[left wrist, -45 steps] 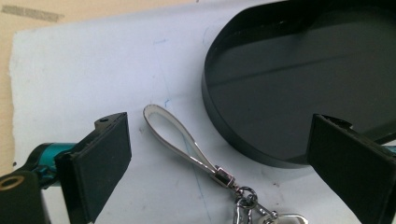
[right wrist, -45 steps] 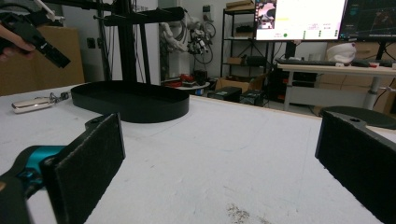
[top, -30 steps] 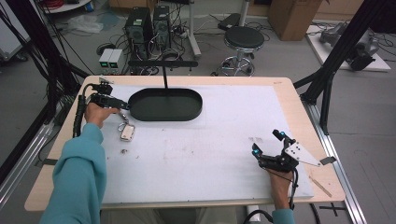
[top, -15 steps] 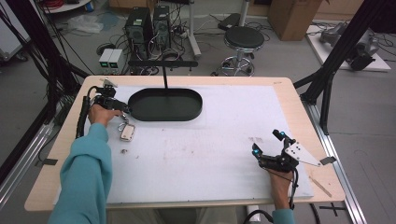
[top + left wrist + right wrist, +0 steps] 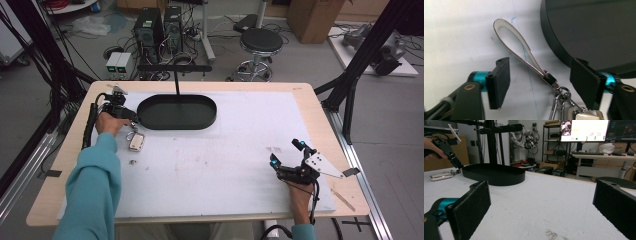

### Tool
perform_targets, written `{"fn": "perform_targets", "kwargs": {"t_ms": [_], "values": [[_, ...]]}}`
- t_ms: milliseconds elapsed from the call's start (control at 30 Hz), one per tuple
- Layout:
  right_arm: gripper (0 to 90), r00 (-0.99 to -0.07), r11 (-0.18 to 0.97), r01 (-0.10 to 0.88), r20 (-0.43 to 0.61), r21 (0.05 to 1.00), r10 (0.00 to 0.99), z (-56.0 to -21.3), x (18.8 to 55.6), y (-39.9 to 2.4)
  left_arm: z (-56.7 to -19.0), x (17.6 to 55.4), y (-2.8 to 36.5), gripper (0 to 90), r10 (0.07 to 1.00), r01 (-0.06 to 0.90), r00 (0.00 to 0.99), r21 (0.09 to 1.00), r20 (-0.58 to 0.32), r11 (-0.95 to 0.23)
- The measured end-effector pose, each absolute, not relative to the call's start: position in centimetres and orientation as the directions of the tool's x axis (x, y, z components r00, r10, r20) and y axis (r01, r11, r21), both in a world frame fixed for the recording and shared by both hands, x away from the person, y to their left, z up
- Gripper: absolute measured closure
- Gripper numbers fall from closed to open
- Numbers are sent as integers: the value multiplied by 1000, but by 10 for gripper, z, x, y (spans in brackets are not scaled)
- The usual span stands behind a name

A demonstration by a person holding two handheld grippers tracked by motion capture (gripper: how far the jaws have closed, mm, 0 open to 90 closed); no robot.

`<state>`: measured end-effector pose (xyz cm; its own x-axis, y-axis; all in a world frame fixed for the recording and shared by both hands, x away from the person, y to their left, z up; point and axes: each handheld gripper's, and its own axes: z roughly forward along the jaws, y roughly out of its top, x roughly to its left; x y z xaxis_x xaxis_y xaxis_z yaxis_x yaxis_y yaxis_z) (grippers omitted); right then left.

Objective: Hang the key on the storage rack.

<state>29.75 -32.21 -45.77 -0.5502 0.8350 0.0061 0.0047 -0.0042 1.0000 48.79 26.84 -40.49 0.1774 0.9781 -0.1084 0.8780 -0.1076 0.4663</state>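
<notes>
A pale key fob with a metal ring and a white strap loop lies on the white mat, just left of the black oval tray. My left gripper points down over the strap. Its jaws have just been closing and stand on either side of the strap's metal clasp without touching it. The tray's rim runs close beside one jaw. At the near right, my right gripper rests on the mat with its jaws wide open and nothing between them. It faces the tray and the fob.
A black post with a crossbar rises behind the tray. A small bit of debris lies on the mat below the fob. The wooden table edge frames the mat. A stool and computers stand on the floor beyond.
The left hand has shifted slightly toward the tray's left end, over the fob's strap. The right hand and gripper have stayed where they were.
</notes>
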Motion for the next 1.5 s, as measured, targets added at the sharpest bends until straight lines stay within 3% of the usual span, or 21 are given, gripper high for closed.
{"fn": "perform_targets", "kwargs": {"t_ms": [1000,1500], "values": [[7,-551,-6,3,7,1000,835,-458,298,-322,-409,486,269,385,974,888,195,441,-112,-127],[7,-550,-6,3,7,1000,835,-458,298,-322,-412,486,267,523,976,898,188,422,-106,-127]]}}
